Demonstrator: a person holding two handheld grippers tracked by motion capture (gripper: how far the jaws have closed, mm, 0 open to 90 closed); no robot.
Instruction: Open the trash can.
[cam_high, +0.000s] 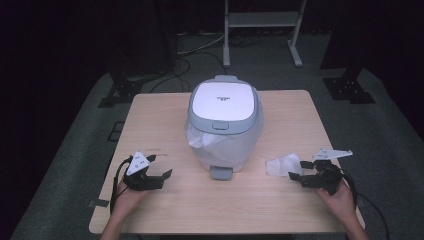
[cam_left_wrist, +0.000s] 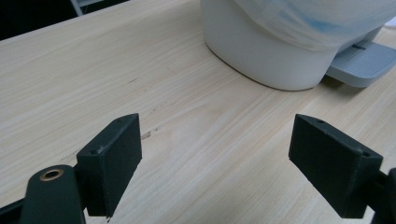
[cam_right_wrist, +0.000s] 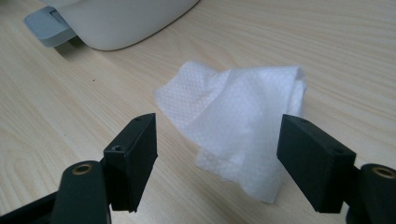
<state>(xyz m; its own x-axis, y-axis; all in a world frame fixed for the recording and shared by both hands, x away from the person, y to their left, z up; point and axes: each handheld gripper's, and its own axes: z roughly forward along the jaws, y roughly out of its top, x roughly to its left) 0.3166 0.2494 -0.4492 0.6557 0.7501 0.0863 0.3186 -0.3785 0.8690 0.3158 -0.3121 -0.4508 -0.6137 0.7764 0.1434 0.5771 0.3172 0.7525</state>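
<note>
I see a pale wood-grain desk with a rounded white pedal bin at its middle, its flat glossy lid shut, a thin plastic liner bulging from under the rim, and a grey foot pedal sticking out toward me. My left tool rests near the desk's near left edge, its blocky matte black jaws spread wide over bare wood. My right tool sits near the right edge, jaws also wide apart, flanking a crumpled white tissue with a dimpled embossed texture that lies on the desk just beside the bin's base.
</note>
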